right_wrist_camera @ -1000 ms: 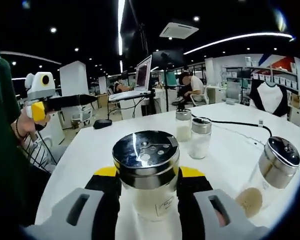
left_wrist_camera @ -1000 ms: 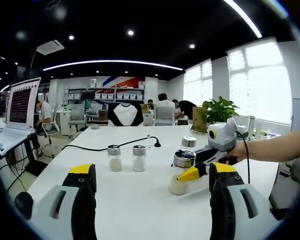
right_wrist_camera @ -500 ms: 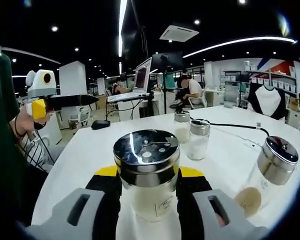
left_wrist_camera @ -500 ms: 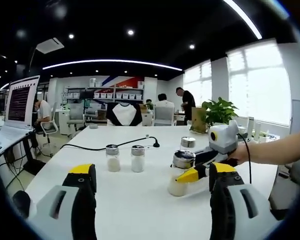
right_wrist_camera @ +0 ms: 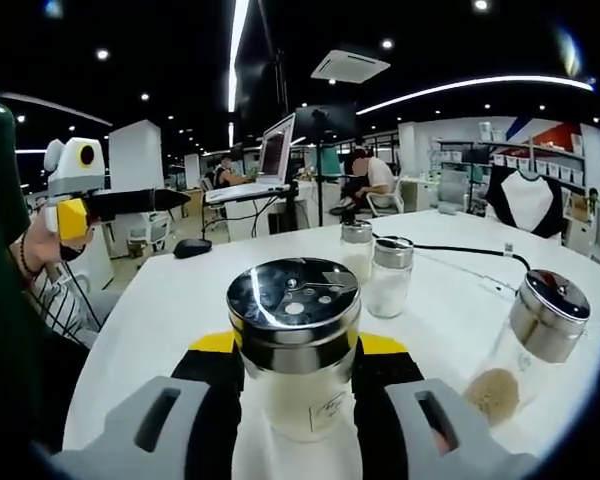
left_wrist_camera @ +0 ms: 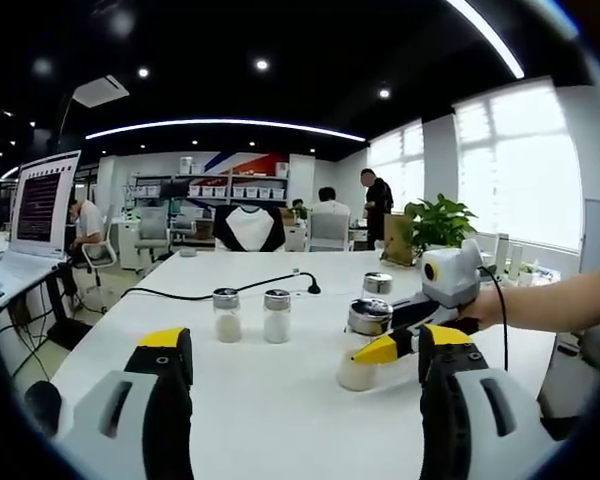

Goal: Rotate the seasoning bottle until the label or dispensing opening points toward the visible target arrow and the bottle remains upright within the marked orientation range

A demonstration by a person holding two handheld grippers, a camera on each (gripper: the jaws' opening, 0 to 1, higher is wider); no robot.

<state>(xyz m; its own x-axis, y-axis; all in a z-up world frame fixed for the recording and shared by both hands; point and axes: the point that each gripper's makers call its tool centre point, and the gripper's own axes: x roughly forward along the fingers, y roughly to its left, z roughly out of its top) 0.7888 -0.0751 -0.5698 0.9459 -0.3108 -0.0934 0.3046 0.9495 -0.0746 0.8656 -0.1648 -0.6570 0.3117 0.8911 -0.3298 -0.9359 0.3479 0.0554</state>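
White surface [left_wrist_camera: 280, 400] carries everything here. In the left gripper view, a laptop [left_wrist_camera: 35, 225] sits at the far left edge, and a black cable [left_wrist_camera: 220, 290] runs across the far part of the surface. Two small shakers [left_wrist_camera: 250, 315] stand side by side near the middle, both upright. The left gripper [left_wrist_camera: 305, 400] hangs above the surface with its jaws wide apart and nothing between them. To the right, the right gripper [left_wrist_camera: 380, 345] is clamped on the bottle [left_wrist_camera: 363, 345], which stands upright on the surface; another jar [left_wrist_camera: 377, 285] stands just behind it.

In the right gripper view, the left gripper [right_wrist_camera: 130, 203] shows at the far left, held in a hand. The bottle [right_wrist_camera: 293, 350] sits in the middle between the right gripper's [right_wrist_camera: 293, 400] jaws, its perforated steel lid facing up. The two shakers [right_wrist_camera: 375, 270] stand beyond it, and a jar [right_wrist_camera: 525, 345] of brown seasoning is at the right.
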